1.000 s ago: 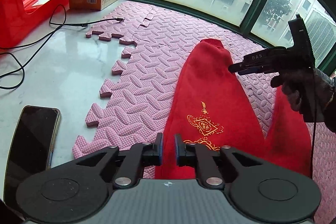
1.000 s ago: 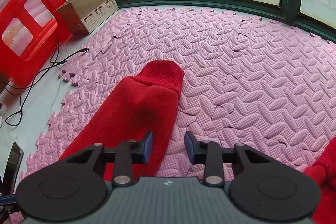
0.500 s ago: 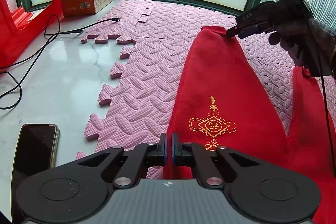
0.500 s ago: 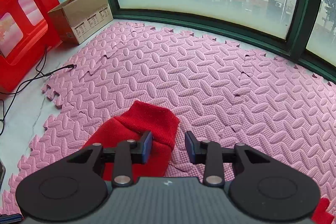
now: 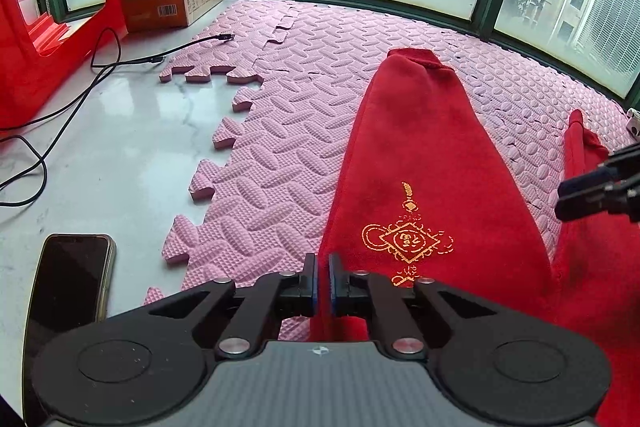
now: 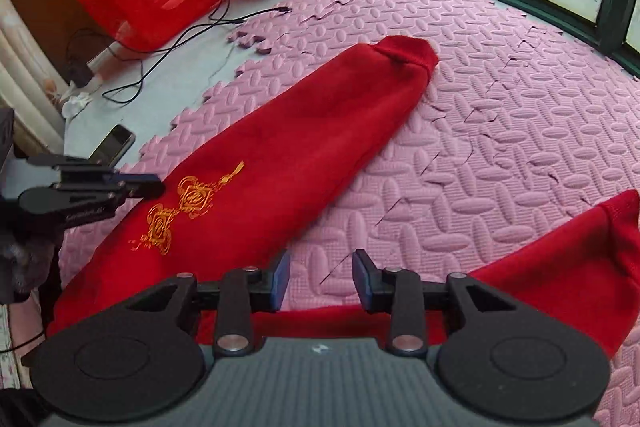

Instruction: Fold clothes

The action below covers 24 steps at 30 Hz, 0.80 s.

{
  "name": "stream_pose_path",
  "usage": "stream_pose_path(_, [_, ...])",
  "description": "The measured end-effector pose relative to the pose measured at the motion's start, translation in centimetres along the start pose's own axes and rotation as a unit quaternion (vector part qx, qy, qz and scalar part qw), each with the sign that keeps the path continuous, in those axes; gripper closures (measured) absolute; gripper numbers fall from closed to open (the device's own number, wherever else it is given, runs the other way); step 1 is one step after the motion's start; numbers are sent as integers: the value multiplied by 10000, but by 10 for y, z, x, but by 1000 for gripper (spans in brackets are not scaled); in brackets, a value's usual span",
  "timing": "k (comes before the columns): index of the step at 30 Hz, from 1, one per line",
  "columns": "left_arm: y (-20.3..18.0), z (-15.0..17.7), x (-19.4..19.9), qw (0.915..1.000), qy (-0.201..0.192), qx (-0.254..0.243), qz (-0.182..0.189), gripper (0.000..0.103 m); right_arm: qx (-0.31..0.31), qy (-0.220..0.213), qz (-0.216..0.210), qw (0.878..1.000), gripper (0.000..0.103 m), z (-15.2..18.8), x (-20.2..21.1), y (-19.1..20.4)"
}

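A red fleece garment with a gold embroidered knot emblem (image 6: pixel 256 163) lies spread on the pink interlocking foam floor mat (image 6: pixel 500 131), one sleeve laid out long and straight, its ribbed cuff (image 6: pixel 408 57) at the far end; a second sleeve (image 6: pixel 568 247) angles off to the right. The left claw (image 5: pixel 323 281) is pinched nearly shut on the near left edge of the emblem sleeve, red cloth pressed between its pads. The right claw (image 6: pixel 321 281) stands partly open with nothing between its pads, hovering over bare mat in the gap between the two sleeves. The sleeve's long axis runs away from both claws, up and slightly rightwards towards the window. The relation that matters, by my reading: the cuff lies well ahead and to the left of the free right claw, while the left claw anchors the opposite end, so the free right claw seems the one placed to reach the cuff and bring it back along that axis.
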<state>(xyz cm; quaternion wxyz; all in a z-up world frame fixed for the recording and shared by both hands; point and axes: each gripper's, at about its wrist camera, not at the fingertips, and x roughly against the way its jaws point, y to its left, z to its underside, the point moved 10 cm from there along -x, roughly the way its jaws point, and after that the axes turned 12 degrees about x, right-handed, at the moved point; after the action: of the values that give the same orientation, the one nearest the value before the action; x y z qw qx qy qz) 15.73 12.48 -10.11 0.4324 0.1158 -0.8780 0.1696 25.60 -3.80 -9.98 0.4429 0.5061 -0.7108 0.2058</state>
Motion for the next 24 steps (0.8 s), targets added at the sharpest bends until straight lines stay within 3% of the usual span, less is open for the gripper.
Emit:
stream_pose_path(5, [0,1,0,10000,-23,2,-46,94,533,17,-350,9980,69,8,-10,40])
stream_pose_path(10, [0,0,0,10000,-8,-25,-86,92,864,333,-92,9957,74,21,-10,47])
stream_pose_path(19, [-2,-1,-1,9999,13,-106,-134,89,146,-64,-295,9994,76,2,-15,37])
stream_pose_path(24, [1,-1,0,9999,9,-62,-139,83,40,221,109,9997,77,11,-22,30])
